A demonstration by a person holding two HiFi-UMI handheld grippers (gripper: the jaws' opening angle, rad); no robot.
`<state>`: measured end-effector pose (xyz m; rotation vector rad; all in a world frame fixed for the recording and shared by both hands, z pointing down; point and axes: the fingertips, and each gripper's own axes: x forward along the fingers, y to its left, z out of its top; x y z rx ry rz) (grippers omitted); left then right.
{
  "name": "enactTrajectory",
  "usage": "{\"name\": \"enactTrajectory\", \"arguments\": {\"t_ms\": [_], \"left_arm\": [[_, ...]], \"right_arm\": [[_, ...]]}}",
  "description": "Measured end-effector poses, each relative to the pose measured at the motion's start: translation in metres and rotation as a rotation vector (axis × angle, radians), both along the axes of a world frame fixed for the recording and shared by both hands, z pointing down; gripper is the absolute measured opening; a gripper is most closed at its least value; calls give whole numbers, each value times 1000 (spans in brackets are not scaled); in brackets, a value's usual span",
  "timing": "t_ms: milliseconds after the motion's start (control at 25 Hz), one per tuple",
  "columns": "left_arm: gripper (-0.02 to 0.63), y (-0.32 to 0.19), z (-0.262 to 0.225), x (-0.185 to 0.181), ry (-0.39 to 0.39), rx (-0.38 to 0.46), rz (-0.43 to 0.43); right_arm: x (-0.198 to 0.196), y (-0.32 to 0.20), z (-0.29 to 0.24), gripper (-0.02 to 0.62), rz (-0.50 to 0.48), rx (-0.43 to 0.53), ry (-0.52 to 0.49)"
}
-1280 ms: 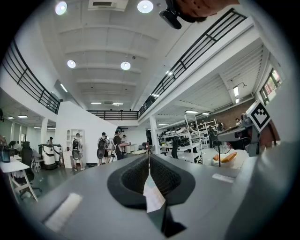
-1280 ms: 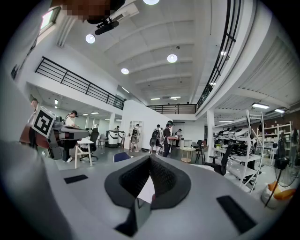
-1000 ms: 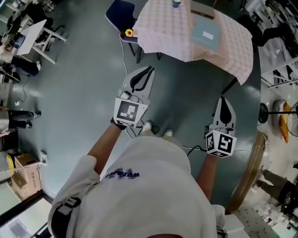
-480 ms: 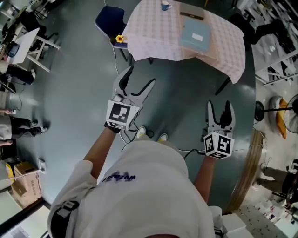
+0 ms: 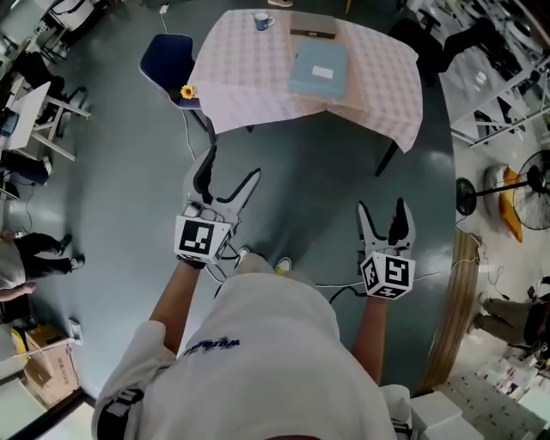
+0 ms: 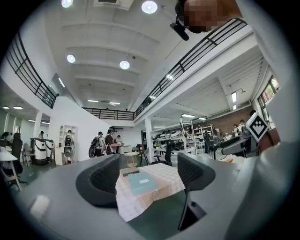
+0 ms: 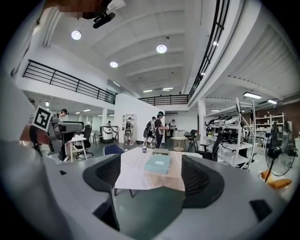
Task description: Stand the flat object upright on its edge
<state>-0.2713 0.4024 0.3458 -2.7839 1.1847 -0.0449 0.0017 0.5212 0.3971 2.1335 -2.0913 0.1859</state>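
The flat object is a light blue book-like slab [image 5: 318, 69] lying flat on a table with a pink checked cloth [image 5: 249, 86]. It also shows in the left gripper view [image 6: 142, 183] and in the right gripper view [image 7: 158, 164]. Both grippers are held over the grey floor, well short of the table. My left gripper [image 5: 232, 165] and my right gripper [image 5: 381, 206] both point toward the table. Their jaws are opening, and nothing is between them.
A mug [image 5: 262, 19] and a dark flat item [image 5: 312, 33] sit at the table's far side. A blue chair [image 5: 168, 56] with a yellow flower [image 5: 187, 91] stands left of the table. A fan [image 5: 520, 193] stands at the right. People and desks are at the far left.
Both grippers went from shut to wide open. The table now sits further left in the head view and shows more fully, with the grippers lower in the picture.
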Motion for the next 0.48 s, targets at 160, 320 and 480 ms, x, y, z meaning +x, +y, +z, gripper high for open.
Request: {"name": "enactTrajectory", "arguments": {"t_ms": [160,320,480], "left_arm": [[385,1,13,25,-31,-27,-10],[385,-10,26,38,-57,-51,-1],[385,-38,34,54,-75,-57,4]], "right_arm": [[30,1,11,405,2,-32,-4],[40,-8,21,397,-3,-50,-21],[51,-34,32,396,-7,-68,-27]]}}
